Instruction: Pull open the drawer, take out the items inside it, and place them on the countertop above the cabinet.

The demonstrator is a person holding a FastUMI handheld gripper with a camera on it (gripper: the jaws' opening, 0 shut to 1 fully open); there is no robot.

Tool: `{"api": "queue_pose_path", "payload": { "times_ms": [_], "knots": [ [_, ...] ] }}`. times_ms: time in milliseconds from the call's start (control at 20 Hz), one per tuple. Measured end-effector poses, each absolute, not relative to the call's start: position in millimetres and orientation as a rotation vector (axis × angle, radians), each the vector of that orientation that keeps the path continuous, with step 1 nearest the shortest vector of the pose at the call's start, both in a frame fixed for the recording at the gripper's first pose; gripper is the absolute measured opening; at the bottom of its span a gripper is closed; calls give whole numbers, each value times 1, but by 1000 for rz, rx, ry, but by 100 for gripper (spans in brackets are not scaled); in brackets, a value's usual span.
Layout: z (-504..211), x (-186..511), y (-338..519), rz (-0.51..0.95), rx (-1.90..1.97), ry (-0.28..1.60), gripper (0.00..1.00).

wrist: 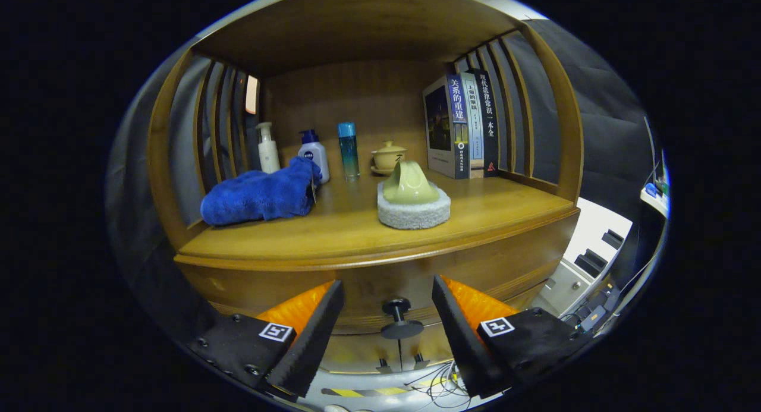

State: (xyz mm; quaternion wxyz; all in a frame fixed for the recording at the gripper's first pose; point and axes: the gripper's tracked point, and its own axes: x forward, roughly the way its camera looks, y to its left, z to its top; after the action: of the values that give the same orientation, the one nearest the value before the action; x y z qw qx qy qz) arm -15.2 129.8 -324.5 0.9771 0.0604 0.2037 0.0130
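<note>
The gripper point(387, 317) is held released, its fingers spread either side of the dark drawer knob point(399, 318), neither touching it. The drawer point(380, 284) is seen shut, its contents hidden; the knob is judged rigid, small and smooth, best pinched at its stem. Beyond, a blue towel point(258, 195) and a sponge-mounted cup point(412, 198) are found on the surface point(345, 233).

So the cabinet's countertop point(357, 230) is holding a folded towel point(258, 197) on the left and a sponge pad point(414, 210) toward the right, with a cup point(409, 185) sitting tipped on the pad. Three bottles point(314, 153) are standing behind the towel, a lidded cup point(389, 156) behind the pad, books point(467, 126) standing at the back right. The drawer knob point(399, 318) is sitting below, between the spread fingers of the gripper point(387, 299), apart from both.
</note>
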Motion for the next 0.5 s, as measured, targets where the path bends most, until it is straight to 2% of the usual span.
{"api": "queue_pose_path", "payload": {
  "times_ms": [500],
  "knots": [
    [-196,-19,76,-25,88,236,98]
  ]
}}
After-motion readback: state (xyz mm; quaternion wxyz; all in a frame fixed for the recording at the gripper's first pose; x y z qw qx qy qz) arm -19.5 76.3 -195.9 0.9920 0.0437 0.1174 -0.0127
